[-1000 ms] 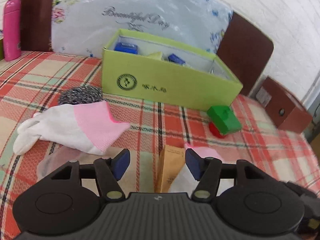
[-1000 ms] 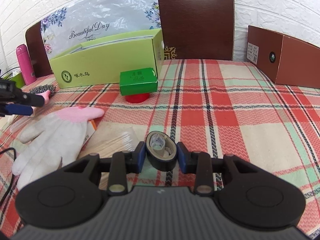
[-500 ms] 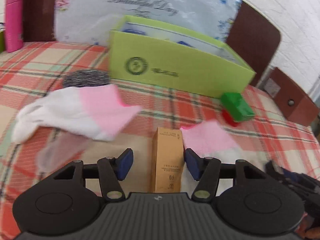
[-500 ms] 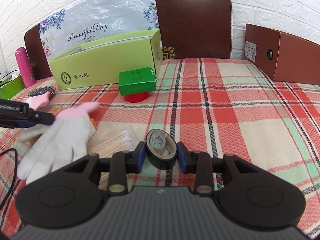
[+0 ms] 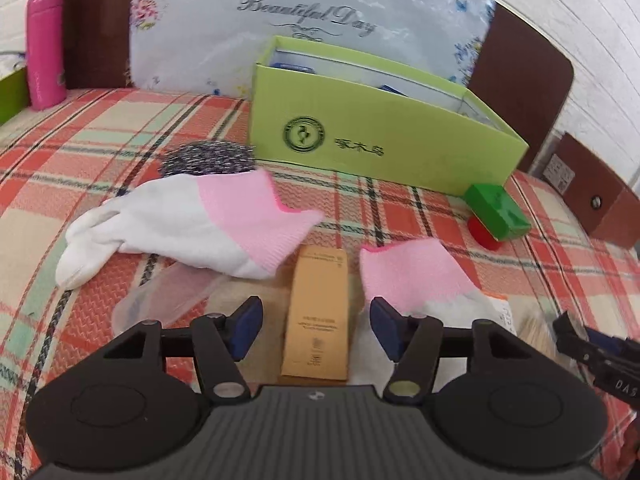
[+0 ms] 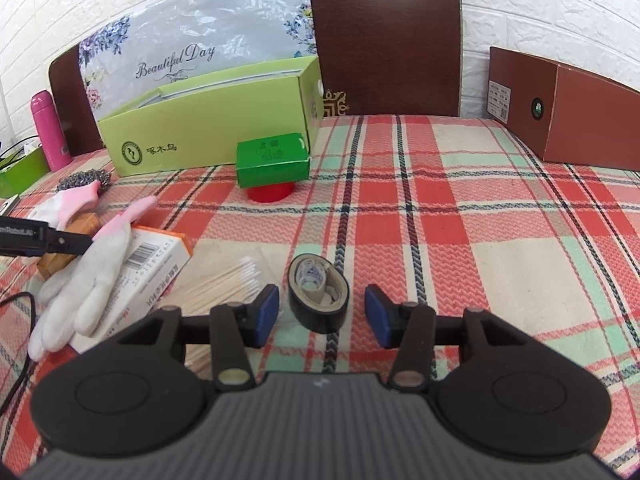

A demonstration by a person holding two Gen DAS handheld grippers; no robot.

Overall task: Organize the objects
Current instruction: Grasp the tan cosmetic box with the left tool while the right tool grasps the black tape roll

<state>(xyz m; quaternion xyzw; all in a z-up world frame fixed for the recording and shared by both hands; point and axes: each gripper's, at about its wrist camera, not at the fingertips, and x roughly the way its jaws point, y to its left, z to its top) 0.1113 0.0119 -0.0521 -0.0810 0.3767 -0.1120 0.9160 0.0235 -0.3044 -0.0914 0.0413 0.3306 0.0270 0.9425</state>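
While a red plaid tablecloth (image 5: 400, 216) covers the table before a white brick wall (image 5: 580, 20), the left gripper (image 5: 316, 322) stands open astride a tan carton (image 5: 318, 316) without touching it; the carton lies flat, long axis toward twelve o'clock, a lime box (image 5: 380, 136) beyond. From the right wrist, the right gripper (image 6: 322, 312) is opening, pads clear of the black tape roll (image 6: 318, 298) lying tilted between them, a green box (image 6: 274, 160) at eleven.

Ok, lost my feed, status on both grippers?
Right gripper opening, fingers clear of black tape roll. Left gripper open over tan box. Gloves flank it.
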